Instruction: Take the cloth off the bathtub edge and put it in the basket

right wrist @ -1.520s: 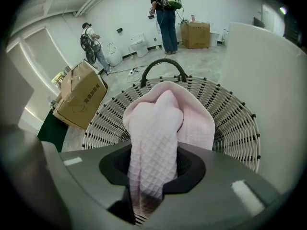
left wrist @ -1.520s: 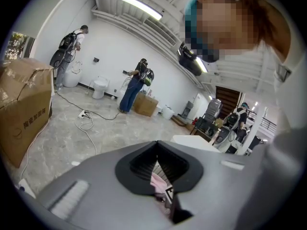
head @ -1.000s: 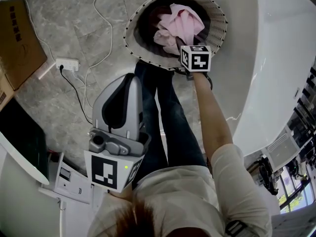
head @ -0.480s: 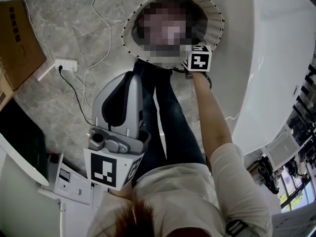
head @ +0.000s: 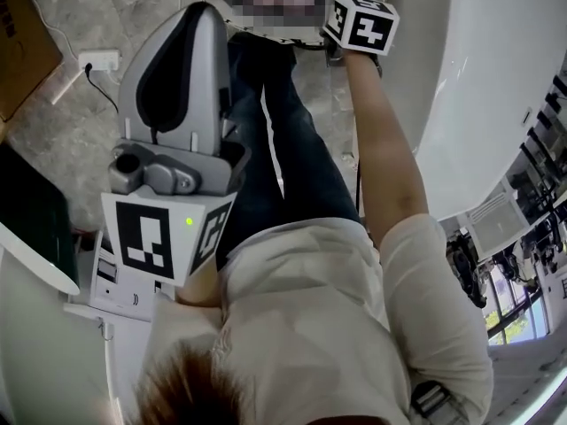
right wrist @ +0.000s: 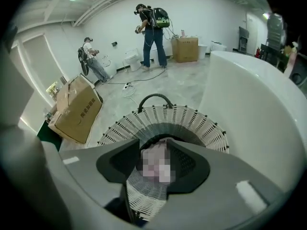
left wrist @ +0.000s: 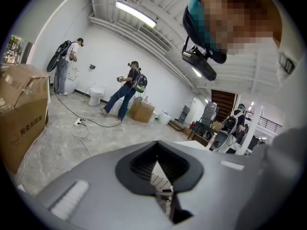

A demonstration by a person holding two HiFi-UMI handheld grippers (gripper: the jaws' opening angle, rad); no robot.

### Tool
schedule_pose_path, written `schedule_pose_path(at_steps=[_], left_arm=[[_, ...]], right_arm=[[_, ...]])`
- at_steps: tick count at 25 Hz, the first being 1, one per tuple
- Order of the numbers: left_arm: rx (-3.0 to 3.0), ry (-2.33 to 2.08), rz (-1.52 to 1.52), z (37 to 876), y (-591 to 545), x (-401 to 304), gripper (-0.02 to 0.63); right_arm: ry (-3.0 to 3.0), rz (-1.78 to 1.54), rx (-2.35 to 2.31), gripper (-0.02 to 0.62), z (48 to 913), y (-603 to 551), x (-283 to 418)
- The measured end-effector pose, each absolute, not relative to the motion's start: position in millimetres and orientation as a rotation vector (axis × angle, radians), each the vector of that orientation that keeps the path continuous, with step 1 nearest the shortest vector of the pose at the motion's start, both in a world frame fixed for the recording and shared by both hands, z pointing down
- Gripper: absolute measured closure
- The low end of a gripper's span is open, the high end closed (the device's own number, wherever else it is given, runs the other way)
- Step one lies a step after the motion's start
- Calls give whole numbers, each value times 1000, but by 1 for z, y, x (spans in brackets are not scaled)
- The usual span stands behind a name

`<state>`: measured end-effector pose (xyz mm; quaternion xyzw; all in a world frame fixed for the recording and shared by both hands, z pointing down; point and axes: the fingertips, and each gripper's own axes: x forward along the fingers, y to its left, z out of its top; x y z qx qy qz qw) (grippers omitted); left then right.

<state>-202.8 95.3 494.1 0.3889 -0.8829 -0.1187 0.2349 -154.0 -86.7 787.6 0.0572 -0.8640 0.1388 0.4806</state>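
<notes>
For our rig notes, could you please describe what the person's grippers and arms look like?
Both the left gripper and right gripper are grey shells with black pads. Each carries a white cube with black square markers; the left one shows a small green light. The person wears a cream short-sleeved top.

The basket (right wrist: 192,118) stands on the floor (right wrist: 165,86), just left of the bathtub (right wrist: 254,104).

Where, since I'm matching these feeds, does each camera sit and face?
Head view: on the head, facing steeply down; torso, legs, right arm, left claw, right claw.
Left gripper view: on the left claw, facing across the room; shut jaws, head camera.
Right gripper view: on the right claw, facing the basket; jaws on the cloth.
Shared: head and right gripper views show basket, bathtub.
</notes>
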Motion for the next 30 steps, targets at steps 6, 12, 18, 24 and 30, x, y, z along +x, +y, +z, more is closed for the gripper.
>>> schedule_pose_path(at_steps=[6, 12, 18, 24, 30], left_arm=[[1064, -2448, -340, 476, 93, -202, 558], [1058, -2484, -355, 453, 92, -207, 558], [1065, -2508, -381, 434, 86, -212, 558], [1057, -2537, -394, 414, 85, -213, 558], [1074, -2573, -382, 390, 89, -217, 558]], right_arm=[[-2135, 343, 130, 425, 761, -89, -162], [-2148, 349, 109, 439, 739, -86, -166], [-2188, 310, 89, 494, 714, -88, -180], [-2218, 280, 83, 539, 690, -95, -188], [-2252, 284, 106, 573, 661, -100, -192]])
